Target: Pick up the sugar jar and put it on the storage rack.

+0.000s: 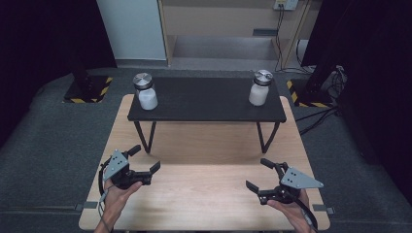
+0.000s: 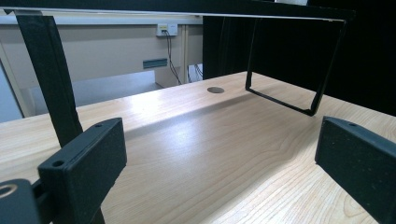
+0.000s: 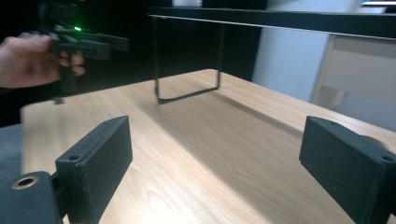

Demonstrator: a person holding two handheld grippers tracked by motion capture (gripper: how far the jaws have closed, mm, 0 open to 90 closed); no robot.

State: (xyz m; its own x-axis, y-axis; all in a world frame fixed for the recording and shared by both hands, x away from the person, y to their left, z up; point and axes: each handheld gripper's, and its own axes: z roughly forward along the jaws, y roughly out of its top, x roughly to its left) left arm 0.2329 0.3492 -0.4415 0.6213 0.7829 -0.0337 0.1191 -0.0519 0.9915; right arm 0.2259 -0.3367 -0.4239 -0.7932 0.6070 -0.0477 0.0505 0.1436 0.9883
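The left gripper [image 1: 143,164] is held low over the near left part of the wooden surface [image 1: 204,194], the hand under it coming in from the bottom edge, wrist bent so the jaws point inward toward the middle. Its jaws stand wide apart with nothing between them. The right gripper [image 1: 257,175] mirrors it on the near right, jaws aimed inward to the left, also well apart and empty.

Both forearms are cut off by the lower edge of the high view. In the right gripper view the left gripper [image 3: 79,39] is blurred and dark against the background.

A black shelf [image 1: 206,109] on thin legs stands across the far half of the surface, long axis running left to right. Two white jars with metal lids stand upright on it: the left jar [image 1: 145,92] at its left end, the right jar [image 1: 260,88] at its right end, both well apart from the grippers.
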